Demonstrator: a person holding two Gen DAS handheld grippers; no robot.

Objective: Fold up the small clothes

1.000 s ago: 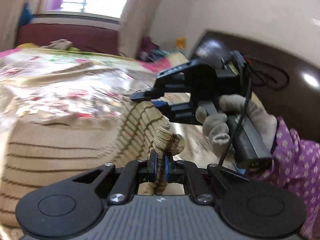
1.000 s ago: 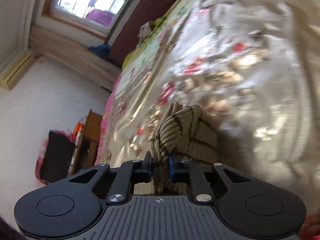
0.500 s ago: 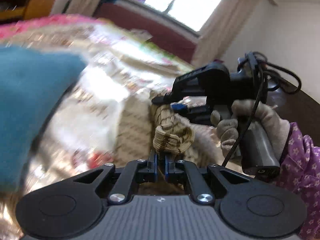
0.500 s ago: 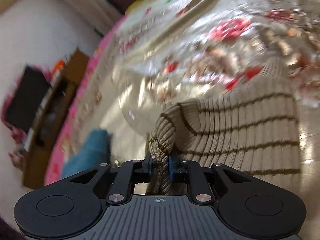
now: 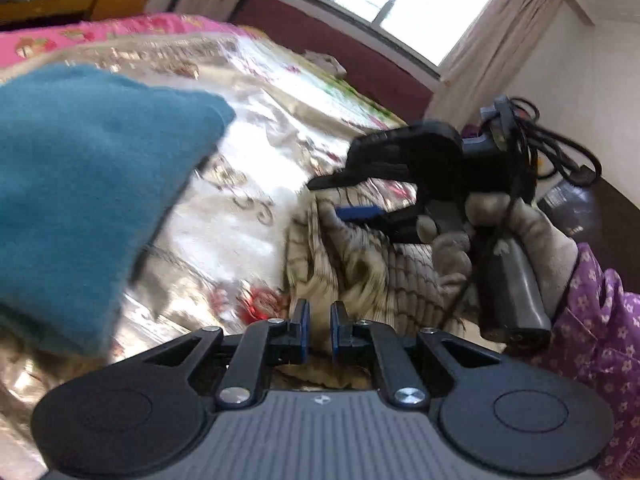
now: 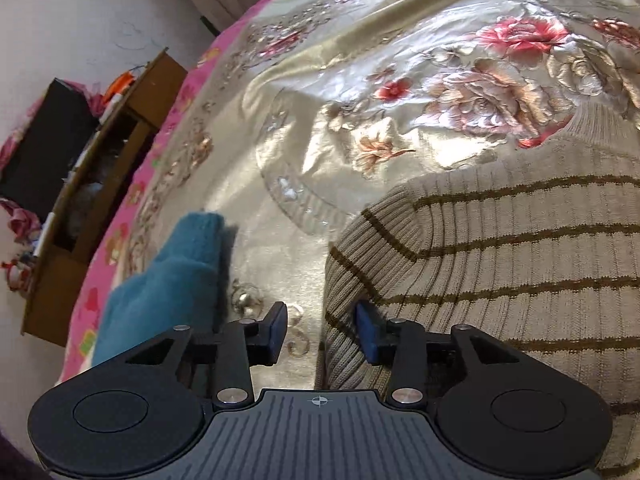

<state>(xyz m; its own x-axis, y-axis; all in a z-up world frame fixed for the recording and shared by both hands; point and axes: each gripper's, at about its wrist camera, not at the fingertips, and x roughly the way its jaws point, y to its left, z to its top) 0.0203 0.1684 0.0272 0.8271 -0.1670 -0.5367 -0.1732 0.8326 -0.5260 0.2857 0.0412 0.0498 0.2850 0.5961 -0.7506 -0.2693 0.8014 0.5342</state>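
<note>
Opening over the bed, the right gripper (image 6: 320, 332) is letting go; its 2 fingers are standing apart, 1 pad touching the rounded fold of the beige ribbed sweater with brown stripes (image 6: 500, 264). That edge may be springing back or snagging. The left gripper (image 5: 318, 330), slightly apart, is holding nothing. Beyond, the sweater is lying doubled on the shiny floral bedspread (image 6: 360, 80), near a teal knit garment (image 6: 168, 272).

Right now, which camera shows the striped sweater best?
The right wrist view: the striped sweater lies sharp across the bedspread, with ribs, stripes and folded edge clear. The left wrist view shows only a blurred, crumpled part under the right gripper, beside the blue cloth.
</note>
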